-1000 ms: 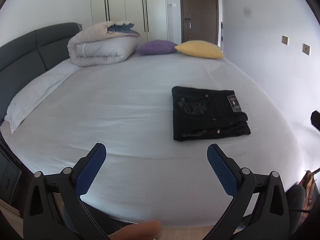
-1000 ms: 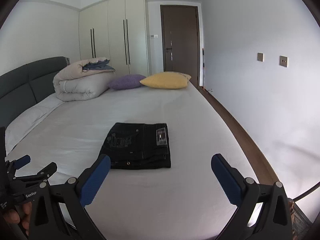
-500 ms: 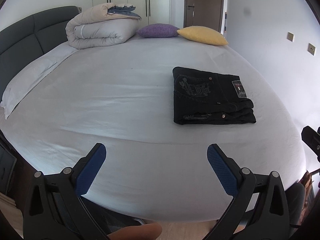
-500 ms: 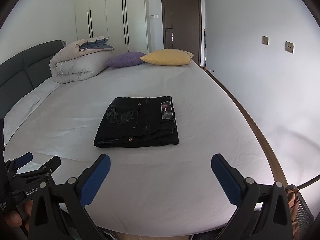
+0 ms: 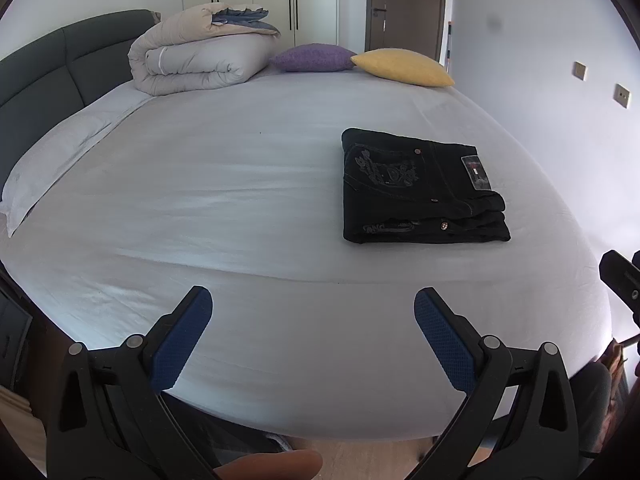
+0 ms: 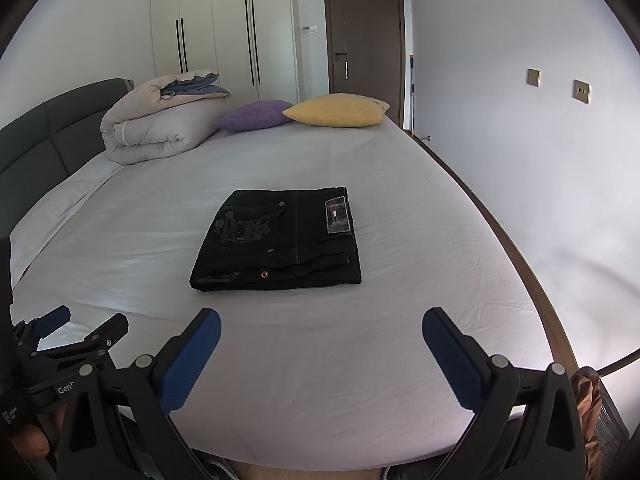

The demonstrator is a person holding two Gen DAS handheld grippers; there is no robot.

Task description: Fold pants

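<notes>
Black pants (image 5: 416,188) (image 6: 280,240) lie folded into a flat rectangle on the white bed sheet (image 5: 224,200) (image 6: 400,208), back pocket embroidery and a leather label facing up. My left gripper (image 5: 313,303) is open over the bed's near edge, well short of the pants and to their left, with nothing between its blue pads. My right gripper (image 6: 321,322) is open too, held just in front of the pants' near edge and empty. In the right wrist view the left gripper's tool shows at the lower left.
A rolled duvet (image 5: 200,60) (image 6: 160,128), a purple cushion (image 5: 316,57) (image 6: 256,115) and a yellow cushion (image 5: 404,66) (image 6: 336,110) sit at the far end. A dark headboard (image 5: 60,64) runs along the left, a white pillow (image 5: 52,160) beside it. A wall (image 6: 540,160) stands close on the right.
Both grippers have tilted down and edged closer to the bed, so the pants appear nearer in both views. Jaws stay open; the pants have not moved.
</notes>
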